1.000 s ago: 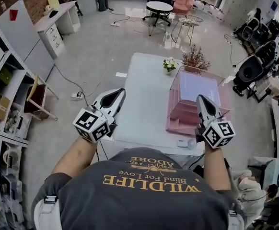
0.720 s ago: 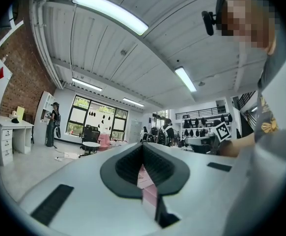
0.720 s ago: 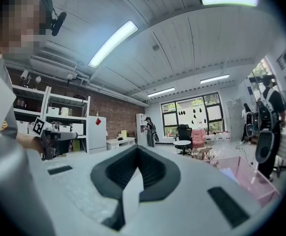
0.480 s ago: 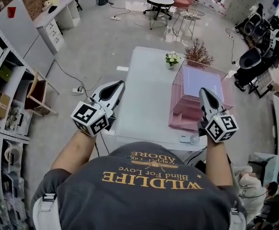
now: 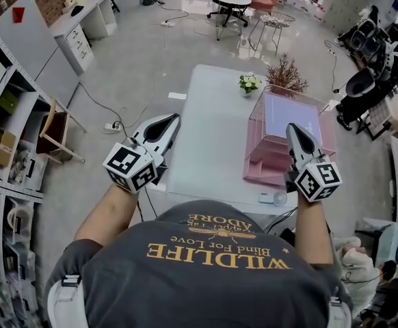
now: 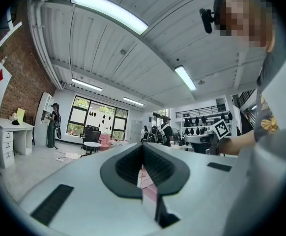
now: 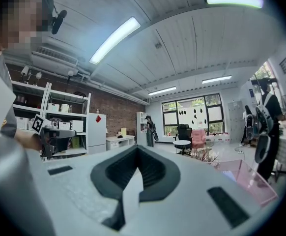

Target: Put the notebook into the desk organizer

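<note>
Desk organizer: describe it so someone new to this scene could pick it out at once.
Start at the white table in the middle of the room. On its right half stands the desk organizer, a stepped box. It alone is pink and see-through, unlike the flower pot and the reddish twigs at its far end.

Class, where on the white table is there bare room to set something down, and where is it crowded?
The left half of the table is bare, from its near edge up to the flower pot. The right side is crowded: the pink organizer fills it, dried plant behind, small items in front.
</note>
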A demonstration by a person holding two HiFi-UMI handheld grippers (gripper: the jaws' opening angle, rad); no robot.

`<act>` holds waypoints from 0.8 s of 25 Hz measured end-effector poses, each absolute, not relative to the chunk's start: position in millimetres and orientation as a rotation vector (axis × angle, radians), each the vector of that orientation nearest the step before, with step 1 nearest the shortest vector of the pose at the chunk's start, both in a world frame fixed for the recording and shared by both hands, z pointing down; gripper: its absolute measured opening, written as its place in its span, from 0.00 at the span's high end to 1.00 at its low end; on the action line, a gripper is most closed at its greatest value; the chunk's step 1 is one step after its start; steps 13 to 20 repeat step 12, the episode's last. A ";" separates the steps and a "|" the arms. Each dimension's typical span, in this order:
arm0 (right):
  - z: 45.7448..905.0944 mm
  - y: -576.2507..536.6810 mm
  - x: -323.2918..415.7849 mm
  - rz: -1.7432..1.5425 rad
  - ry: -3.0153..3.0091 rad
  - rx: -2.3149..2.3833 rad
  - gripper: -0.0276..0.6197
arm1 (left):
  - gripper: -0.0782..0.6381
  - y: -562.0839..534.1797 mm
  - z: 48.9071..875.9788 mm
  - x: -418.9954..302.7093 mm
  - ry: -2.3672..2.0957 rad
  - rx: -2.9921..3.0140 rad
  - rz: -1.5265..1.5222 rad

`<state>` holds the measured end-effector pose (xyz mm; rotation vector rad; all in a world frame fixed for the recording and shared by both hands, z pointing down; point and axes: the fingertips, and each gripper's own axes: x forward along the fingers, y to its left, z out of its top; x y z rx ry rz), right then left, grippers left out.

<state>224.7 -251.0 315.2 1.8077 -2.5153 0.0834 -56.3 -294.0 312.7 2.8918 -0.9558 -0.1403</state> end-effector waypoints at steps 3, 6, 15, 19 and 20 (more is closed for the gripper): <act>316.9 -252.0 225.6 0.082 -2.514 1.809 0.96 | 0.89 -295.3 316.5 -56.6 -0.955 2.890 -0.134; 316.6 -252.9 225.6 0.081 -2.512 1.808 0.96 | 0.89 -295.8 320.2 -55.9 -0.948 2.887 -0.123; 310.5 -251.4 222.2 0.071 -2.508 1.804 0.96 | 0.89 -294.0 312.7 -55.8 -0.940 2.898 -0.129; 310.5 -251.4 222.2 0.071 -2.508 1.804 0.96 | 0.89 -294.0 312.7 -55.8 -0.940 2.898 -0.129; 310.5 -251.4 222.2 0.071 -2.508 1.804 0.96 | 0.89 -294.0 312.7 -55.8 -0.940 2.898 -0.129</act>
